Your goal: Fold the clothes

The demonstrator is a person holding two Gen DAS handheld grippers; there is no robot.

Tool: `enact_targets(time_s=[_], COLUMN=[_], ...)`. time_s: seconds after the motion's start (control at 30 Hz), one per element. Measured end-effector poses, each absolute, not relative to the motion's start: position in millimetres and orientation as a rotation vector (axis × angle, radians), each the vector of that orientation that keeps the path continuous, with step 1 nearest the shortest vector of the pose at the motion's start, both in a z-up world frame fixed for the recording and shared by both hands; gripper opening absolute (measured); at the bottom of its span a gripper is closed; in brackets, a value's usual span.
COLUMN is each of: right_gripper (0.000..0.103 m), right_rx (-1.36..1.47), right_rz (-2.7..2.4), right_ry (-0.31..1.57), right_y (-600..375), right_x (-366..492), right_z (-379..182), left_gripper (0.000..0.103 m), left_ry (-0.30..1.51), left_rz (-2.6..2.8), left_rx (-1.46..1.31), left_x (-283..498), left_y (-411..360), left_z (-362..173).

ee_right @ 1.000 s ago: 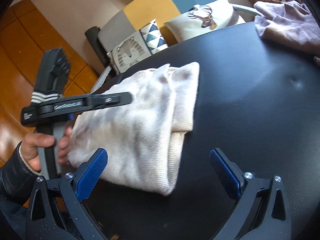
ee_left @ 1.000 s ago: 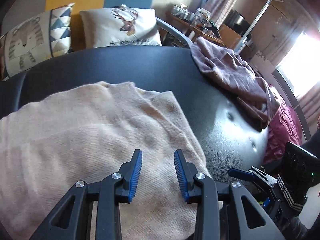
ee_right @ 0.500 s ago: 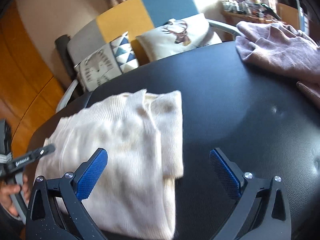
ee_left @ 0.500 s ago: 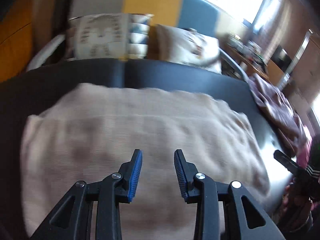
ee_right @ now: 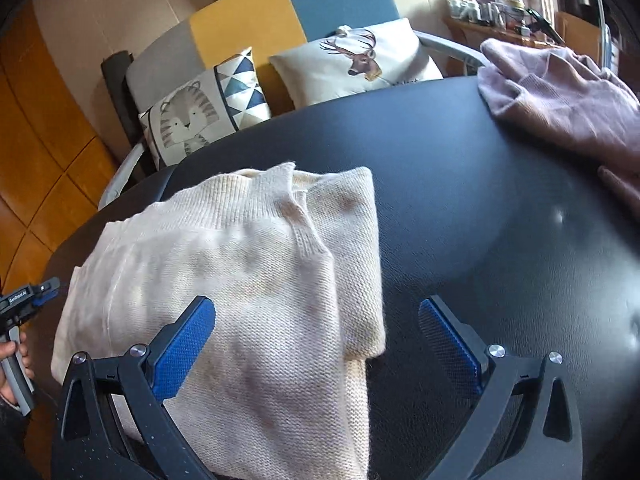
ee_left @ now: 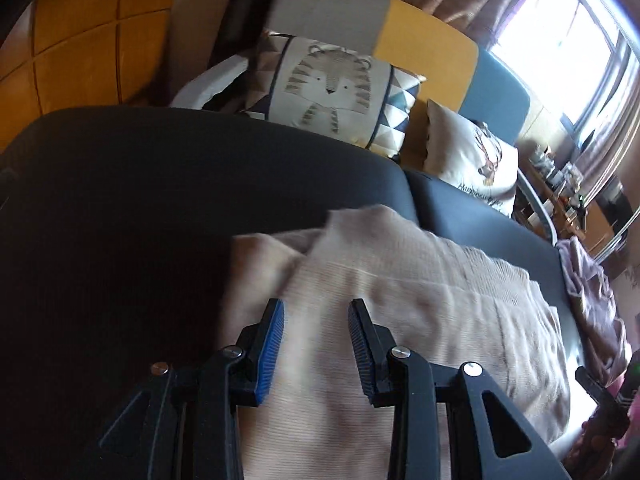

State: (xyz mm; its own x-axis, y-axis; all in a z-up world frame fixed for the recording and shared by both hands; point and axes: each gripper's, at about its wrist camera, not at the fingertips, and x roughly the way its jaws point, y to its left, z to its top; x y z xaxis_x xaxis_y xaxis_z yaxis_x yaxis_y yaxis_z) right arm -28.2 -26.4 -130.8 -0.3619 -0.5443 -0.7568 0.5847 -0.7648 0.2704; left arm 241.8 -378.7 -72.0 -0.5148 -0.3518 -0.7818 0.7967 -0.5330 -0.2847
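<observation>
Left gripper (ee_right: 44, 294) bears white lettering, seemingly "GenRobot.AI".

Bare black tabletop (ee_right: 460, 184) right of sweater (ee_right: 240, 280)

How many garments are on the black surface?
2: a folded cream sweater at the near left of the black surface, and a crumpled mauve garment at its far right edge; more may lie out of view.

I see the folded sweater (ee_right: 240, 280) lying on the table (ee_right: 460, 200), a second garment (ee_right: 560, 92) well apart at its far right, and two cushions (ee_right: 360, 64) on the sofa (ee_right: 248, 16) behind.
</observation>
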Motion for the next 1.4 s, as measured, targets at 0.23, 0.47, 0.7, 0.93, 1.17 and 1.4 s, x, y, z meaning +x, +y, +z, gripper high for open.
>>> enact_targets(time_s=[0.23,0.47,0.7,0.93,1.17,1.4], right_gripper=[0.103,0.103,0.103,0.103,0.103,0.103], right_rx=[1.188,1.165,1.149,1.140,1.136,1.137], right_rz=[-2.132,-2.141,-2.155,-2.152,-2.162,-2.183], right_ry=[0.064,0.051,0.053,0.060,0.056,0.032], right_y=[-37,-42,-44,-50,-45,-36], right_x=[-21,-15,-12,-7,-8,-23], right_z=[-133,-130,-128,-127,-127,-122], left_gripper=[0.034,0.034,0.062,0.084,0.087,0.101], left_ry=[0.868,0.985,1.029,0.991,0.932,0.959], left_rz=[-2.092,-2.163,-2.111,-2.134,-2.160,-2.231], left_rx=[0.930,0.937,0.857,0.934,1.069,1.100], left_x=[260,274,294,283,259,242], left_y=[-405,-413,-425,-421,-419,-424], left_z=[-90,-107,-107,-108,-116,-115])
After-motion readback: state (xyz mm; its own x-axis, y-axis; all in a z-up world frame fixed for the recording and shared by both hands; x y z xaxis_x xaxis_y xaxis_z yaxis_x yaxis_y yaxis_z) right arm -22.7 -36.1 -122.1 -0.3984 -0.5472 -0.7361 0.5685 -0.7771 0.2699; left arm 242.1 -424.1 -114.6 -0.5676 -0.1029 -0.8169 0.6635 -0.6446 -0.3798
